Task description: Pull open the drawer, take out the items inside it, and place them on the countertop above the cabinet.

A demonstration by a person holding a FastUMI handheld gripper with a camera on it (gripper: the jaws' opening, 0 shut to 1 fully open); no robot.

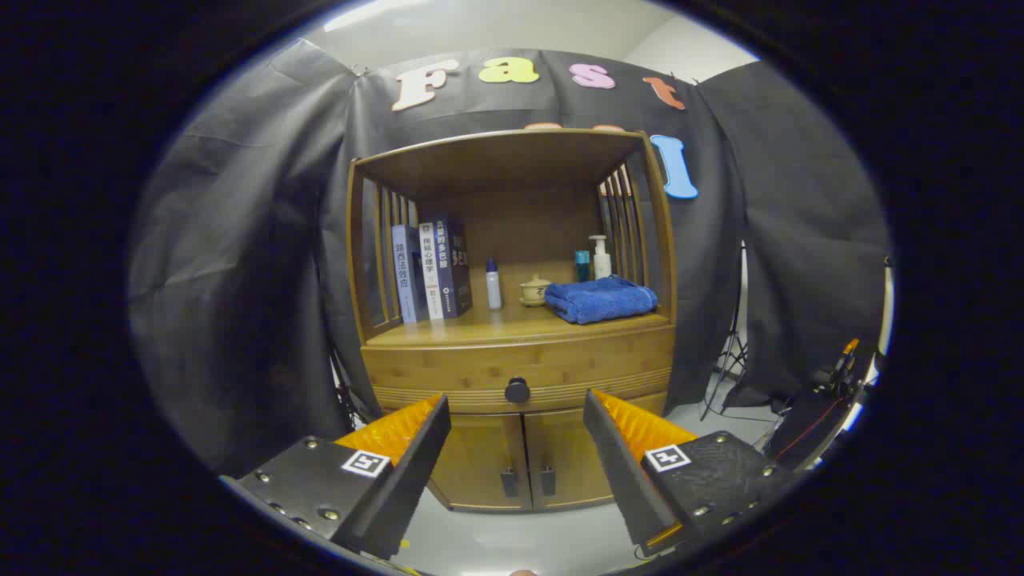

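A wooden cabinet (512, 240) stands ahead against the black cloth wall. Its drawer (448, 370) is closed, with a round dark knob (517, 390) at its front centre. The countertop (480, 326) above the drawer forms the floor of an open shelf. My gripper (517, 412) is open, its two fingers spread wide with nothing between them. The knob sits just beyond the fingertips, in line with the gap. What lies in the drawer is hidden.
On the countertop stand several books (432, 272) at the left, a small bottle (494, 286), a lidded cup (534, 290), two pump bottles (594, 258) and a folded blue towel (600, 300). Two lower doors (528, 460) with dark handles sit under the drawer. A tripod (732, 352) stands at the right.
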